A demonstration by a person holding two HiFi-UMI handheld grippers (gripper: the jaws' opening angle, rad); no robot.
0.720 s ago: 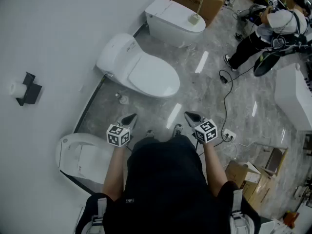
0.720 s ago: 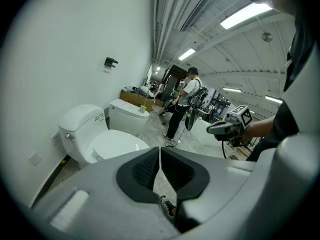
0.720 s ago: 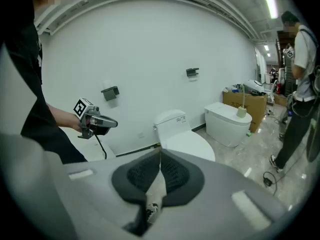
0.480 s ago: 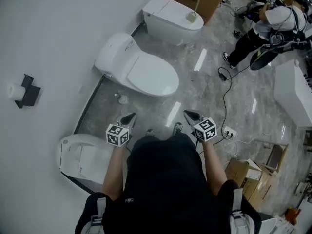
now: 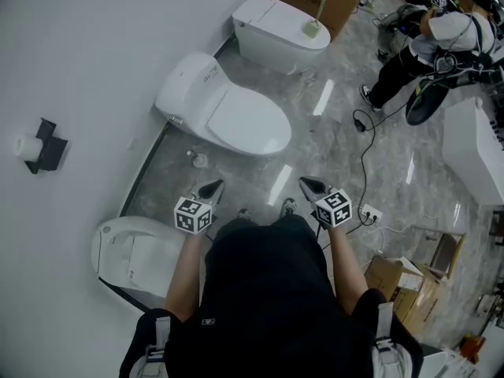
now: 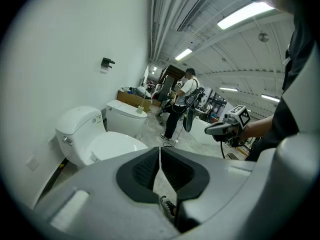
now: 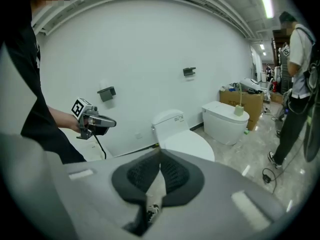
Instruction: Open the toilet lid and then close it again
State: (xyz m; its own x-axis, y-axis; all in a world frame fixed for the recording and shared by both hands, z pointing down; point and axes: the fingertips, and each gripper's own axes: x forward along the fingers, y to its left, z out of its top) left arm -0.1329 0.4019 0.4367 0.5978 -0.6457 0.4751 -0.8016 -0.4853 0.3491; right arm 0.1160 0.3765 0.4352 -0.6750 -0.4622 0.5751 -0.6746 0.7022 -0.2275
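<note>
A white toilet (image 5: 189,89) stands against the wall with its lid (image 5: 240,120) down. In the head view both grippers hover over the grey floor in front of it, apart from it. My left gripper (image 5: 211,189) is shut and empty, its tip pointing toward the bowl's front. My right gripper (image 5: 309,186) is shut too, further right, with nothing in it. The left gripper view has the toilet (image 6: 82,131) ahead at left, beyond the closed jaws of the left gripper (image 6: 160,161). From the right gripper (image 7: 160,166) I see the same toilet (image 7: 182,134) straight ahead.
A second toilet (image 5: 279,30) with a brush on it stands further along the wall, a third (image 5: 134,254) by my left arm. A person (image 5: 441,46) works at the far right. A cable and socket strip (image 5: 368,215) lie on the floor. A paper holder (image 5: 43,144) hangs on the wall.
</note>
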